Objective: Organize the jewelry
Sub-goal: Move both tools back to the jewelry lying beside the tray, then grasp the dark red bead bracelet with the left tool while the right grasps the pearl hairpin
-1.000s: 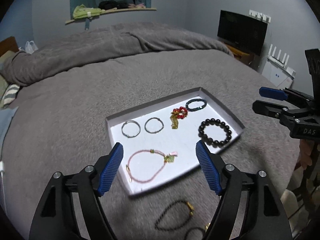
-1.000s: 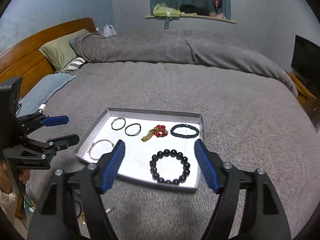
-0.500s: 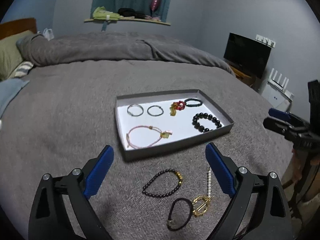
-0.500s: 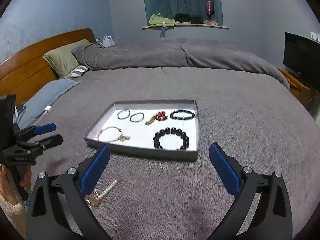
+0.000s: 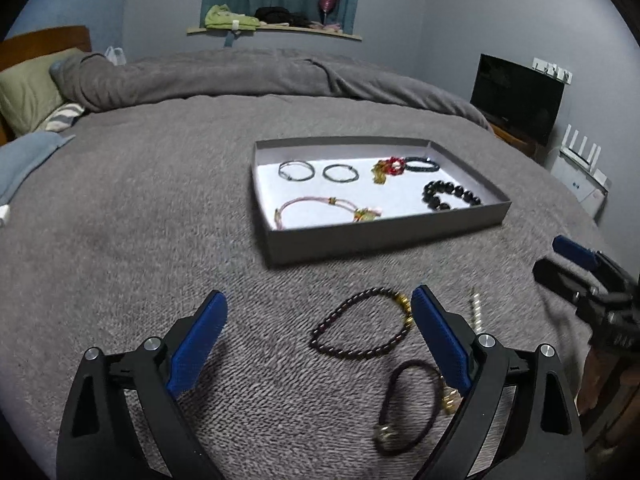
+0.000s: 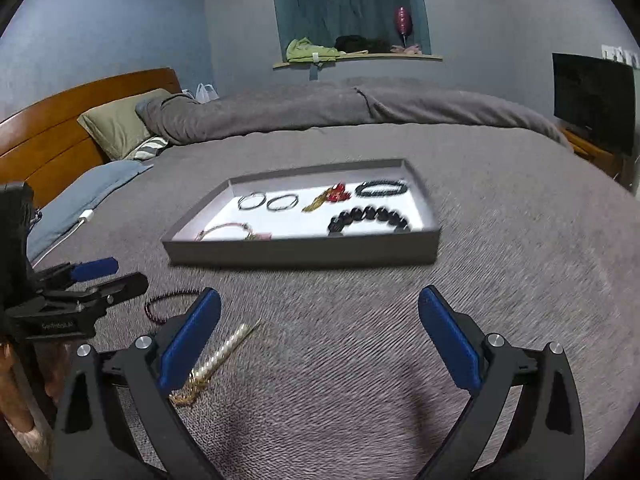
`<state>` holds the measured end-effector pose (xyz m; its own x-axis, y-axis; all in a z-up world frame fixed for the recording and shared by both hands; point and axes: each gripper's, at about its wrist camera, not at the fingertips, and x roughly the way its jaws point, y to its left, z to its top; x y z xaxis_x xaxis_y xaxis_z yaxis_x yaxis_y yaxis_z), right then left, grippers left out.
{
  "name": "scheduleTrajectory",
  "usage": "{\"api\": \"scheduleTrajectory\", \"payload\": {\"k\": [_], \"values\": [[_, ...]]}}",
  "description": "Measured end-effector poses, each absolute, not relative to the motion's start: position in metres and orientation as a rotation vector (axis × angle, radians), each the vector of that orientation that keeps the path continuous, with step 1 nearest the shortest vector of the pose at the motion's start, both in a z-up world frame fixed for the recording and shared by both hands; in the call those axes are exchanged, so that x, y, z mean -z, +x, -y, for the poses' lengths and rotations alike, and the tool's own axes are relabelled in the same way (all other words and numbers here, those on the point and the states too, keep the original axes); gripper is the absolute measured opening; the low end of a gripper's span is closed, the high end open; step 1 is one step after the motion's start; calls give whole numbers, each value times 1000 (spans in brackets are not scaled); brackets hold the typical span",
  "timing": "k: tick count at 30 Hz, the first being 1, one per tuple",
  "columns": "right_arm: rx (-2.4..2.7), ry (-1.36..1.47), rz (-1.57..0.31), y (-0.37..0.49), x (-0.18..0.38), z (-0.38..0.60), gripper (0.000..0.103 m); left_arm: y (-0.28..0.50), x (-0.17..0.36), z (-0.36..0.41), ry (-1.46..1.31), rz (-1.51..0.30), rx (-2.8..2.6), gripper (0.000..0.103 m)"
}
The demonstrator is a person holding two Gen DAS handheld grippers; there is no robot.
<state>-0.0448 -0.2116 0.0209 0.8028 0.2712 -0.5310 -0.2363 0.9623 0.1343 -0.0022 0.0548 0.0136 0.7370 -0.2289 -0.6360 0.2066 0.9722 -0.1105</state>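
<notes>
A grey tray with a white floor lies on the grey bed and holds several bracelets; it also shows in the right wrist view. On the blanket in front of it lie a dark beaded bracelet with gold beads, a dark cord bracelet and a pearl strand with a gold clasp. My left gripper is open and empty, low over the blanket, with the beaded bracelet just inside its right finger. My right gripper is open and empty, right of the pearl strand.
A rolled grey duvet lies across the far side of the bed. Pillows and a wooden headboard are at the left. A TV and a white router stand at the right.
Both grippers have pulled back from over the tray and dropped lower toward the blanket. The loose bracelets in front of the tray have come into view near the left gripper.
</notes>
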Motion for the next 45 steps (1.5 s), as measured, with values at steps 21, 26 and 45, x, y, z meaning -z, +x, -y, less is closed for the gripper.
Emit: {"api": "scheduleTrajectory", "payload": {"k": [21,26,45], "values": [[-403,34,-680,-47,4,183,57,12,6,-47,16,-782,297,57],[-433,42,-704,-48,4,178,44,12,6,-46,27,-785,305,45],[-460,10,-752,-33,5,156,8,18,19,-42,68,-837,351,25]]}}
